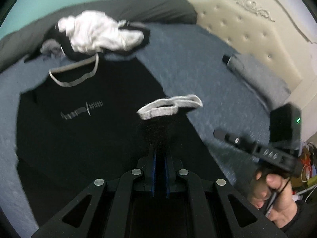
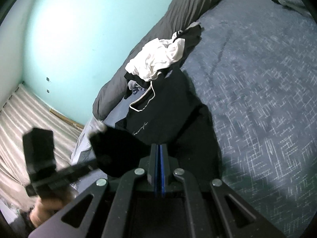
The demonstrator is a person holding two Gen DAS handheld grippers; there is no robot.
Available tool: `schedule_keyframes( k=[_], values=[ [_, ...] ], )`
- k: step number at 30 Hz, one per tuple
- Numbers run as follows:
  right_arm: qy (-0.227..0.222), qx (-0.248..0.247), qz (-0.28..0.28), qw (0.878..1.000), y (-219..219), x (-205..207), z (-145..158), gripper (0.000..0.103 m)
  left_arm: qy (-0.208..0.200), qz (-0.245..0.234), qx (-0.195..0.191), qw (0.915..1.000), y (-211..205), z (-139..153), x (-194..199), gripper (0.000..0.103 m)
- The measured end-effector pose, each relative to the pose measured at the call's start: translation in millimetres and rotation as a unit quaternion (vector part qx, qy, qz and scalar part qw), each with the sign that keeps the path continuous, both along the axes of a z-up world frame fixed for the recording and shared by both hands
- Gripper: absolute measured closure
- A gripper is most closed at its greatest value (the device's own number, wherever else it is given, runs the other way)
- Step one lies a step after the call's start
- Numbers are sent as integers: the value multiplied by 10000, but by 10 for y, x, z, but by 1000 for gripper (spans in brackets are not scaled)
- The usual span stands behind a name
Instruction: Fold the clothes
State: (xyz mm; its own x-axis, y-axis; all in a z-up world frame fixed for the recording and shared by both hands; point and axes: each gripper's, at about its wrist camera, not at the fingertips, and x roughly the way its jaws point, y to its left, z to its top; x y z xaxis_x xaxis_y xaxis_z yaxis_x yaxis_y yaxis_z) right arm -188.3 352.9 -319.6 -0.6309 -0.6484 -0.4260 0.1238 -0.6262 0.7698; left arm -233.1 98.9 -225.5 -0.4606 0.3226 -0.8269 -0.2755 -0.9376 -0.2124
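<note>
A black T-shirt (image 1: 79,119) with a white-trimmed collar (image 1: 75,73) and a small chest print lies spread on the blue bedspread (image 1: 198,69). My left gripper (image 1: 160,150) is shut on the shirt's black sleeve, whose grey-white cuff (image 1: 168,107) is lifted above the shirt. My right gripper (image 2: 159,148) is shut, its blue pads together at the edge of the black shirt (image 2: 158,109); whether cloth is pinched cannot be told. It also shows in the left wrist view (image 1: 220,133), to the right over the bedspread.
A heap of white cloth (image 1: 95,33) on black garments lies beyond the collar, against a dark grey duvet (image 1: 138,6). A cream tufted headboard (image 1: 257,29) stands at the right. The bedspread (image 2: 257,99) stretches to the right. A turquoise wall (image 2: 79,29) and striped floor are at the left.
</note>
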Motion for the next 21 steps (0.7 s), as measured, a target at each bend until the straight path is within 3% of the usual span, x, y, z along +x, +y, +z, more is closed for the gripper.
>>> schedule_keyframes(
  k=[2, 3, 8, 9, 10, 12, 15, 21],
  values=[
    [-68, -9, 95, 9999, -43, -21, -31, 101, -79, 6, 32, 10000, 16, -61, 36, 76],
    [-102, -10, 146, 9998, -66, -31, -46, 101, -90, 1, 57, 9999, -4, -67, 68, 64],
    [-261, 13, 210, 9994, -117, -48, -105, 98, -21, 133, 129, 9998, -257, 41, 292, 52],
    [-293, 27, 197, 9994, -116, -48, -112, 90, -1, 199, 157, 9997, -341, 49, 333, 47],
    [-325, 42, 183, 9993, -116, -48, -119, 74, 19, 276, 190, 9994, -434, 49, 370, 45],
    [-395, 125, 214, 9989, -139, -46, -127, 61, 1, 474, 116, 9988, -642, 15, 429, 45],
    [-506, 280, 292, 9979, -187, -41, -135, 61, -143, 982, 1, 9951, -1069, -107, 476, 44],
    [-883, 805, 591, 9911, -377, -63, -246, 61, -296, 1967, -161, 9799, -1914, -294, 489, 45]
  ],
)
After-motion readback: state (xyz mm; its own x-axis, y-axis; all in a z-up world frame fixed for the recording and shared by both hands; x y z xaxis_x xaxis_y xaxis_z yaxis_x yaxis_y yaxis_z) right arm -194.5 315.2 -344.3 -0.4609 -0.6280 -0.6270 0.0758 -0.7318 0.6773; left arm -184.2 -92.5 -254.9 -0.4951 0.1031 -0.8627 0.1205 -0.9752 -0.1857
